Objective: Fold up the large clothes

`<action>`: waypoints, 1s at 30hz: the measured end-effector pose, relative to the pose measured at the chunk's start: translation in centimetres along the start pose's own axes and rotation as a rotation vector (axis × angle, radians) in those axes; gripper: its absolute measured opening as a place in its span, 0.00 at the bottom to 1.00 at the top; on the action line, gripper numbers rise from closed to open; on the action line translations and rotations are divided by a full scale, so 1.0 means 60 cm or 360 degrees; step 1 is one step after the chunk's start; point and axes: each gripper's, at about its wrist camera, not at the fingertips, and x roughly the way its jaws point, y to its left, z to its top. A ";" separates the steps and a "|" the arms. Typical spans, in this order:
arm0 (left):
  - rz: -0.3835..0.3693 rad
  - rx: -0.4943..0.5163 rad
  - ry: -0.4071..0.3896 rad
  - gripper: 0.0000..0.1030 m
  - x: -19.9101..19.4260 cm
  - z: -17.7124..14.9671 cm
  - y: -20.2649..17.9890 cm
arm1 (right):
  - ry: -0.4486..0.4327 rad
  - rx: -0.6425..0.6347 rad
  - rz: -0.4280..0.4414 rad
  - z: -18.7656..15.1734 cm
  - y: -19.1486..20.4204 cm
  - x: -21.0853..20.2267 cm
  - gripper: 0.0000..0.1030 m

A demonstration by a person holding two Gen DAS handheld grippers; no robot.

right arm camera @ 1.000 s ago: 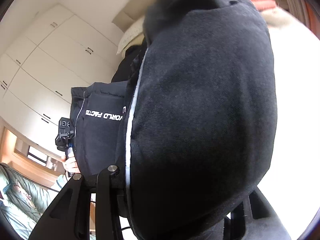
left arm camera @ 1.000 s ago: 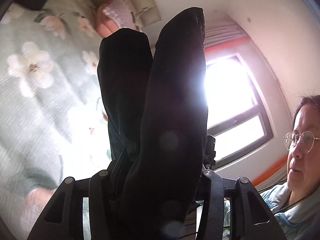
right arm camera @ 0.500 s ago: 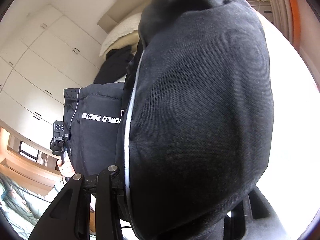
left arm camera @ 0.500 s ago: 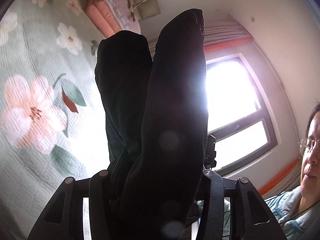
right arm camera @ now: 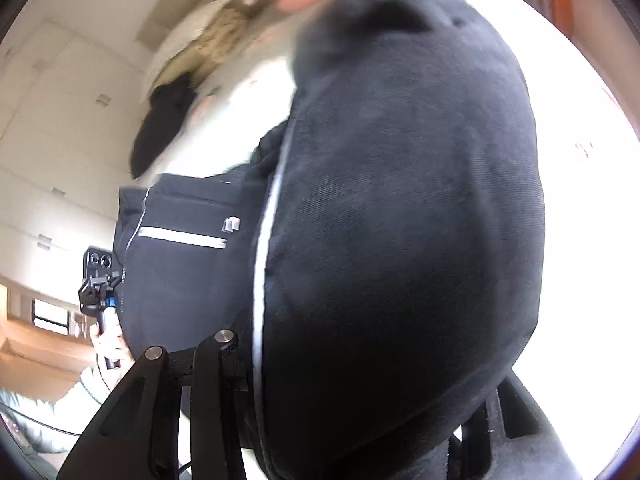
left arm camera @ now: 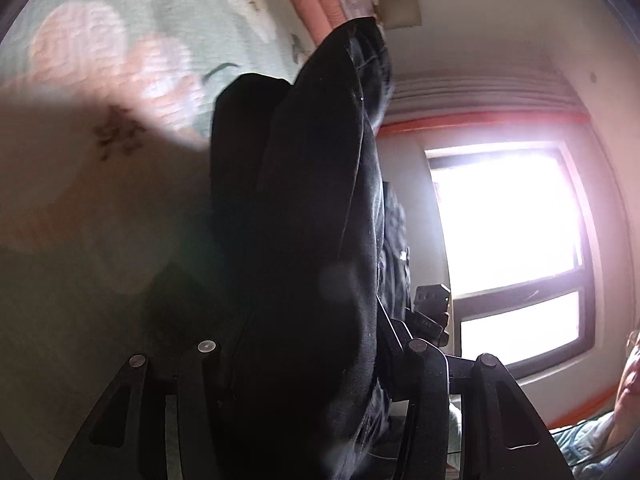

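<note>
Black garment (left arm camera: 304, 240) is clamped in thick folds between the fingers of the left tool (left arm camera: 304, 360), above a flowered bed cover (left arm camera: 120, 60). The same garment (right arm camera: 400, 220), edged with white piping, is bunched inside the right tool (right arm camera: 360, 380), whose jaws have just been opening slightly with the cloth between them. A hand (right arm camera: 108, 344) is seen holding the left tool's handle.

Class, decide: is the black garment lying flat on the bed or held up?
Held up: the black garment bunches over both claws, stretching between them above the floral bedspread.
</note>
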 end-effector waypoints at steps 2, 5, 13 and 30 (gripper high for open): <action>0.0035 -0.0131 -0.0014 0.50 -0.015 -0.005 0.050 | 0.0033 0.0113 0.0030 -0.013 -0.050 0.013 0.60; -0.0058 -0.0258 -0.0058 0.50 -0.046 -0.020 0.097 | 0.0051 0.0191 0.0051 -0.029 -0.078 0.010 0.67; 0.0235 -0.0155 -0.0091 0.48 -0.111 -0.009 0.024 | 0.0076 0.0161 -0.0141 -0.014 -0.134 -0.096 0.70; 0.0839 0.0336 -0.0076 0.50 0.066 0.035 -0.116 | 0.0011 -0.0329 -0.0784 0.117 0.035 0.071 0.71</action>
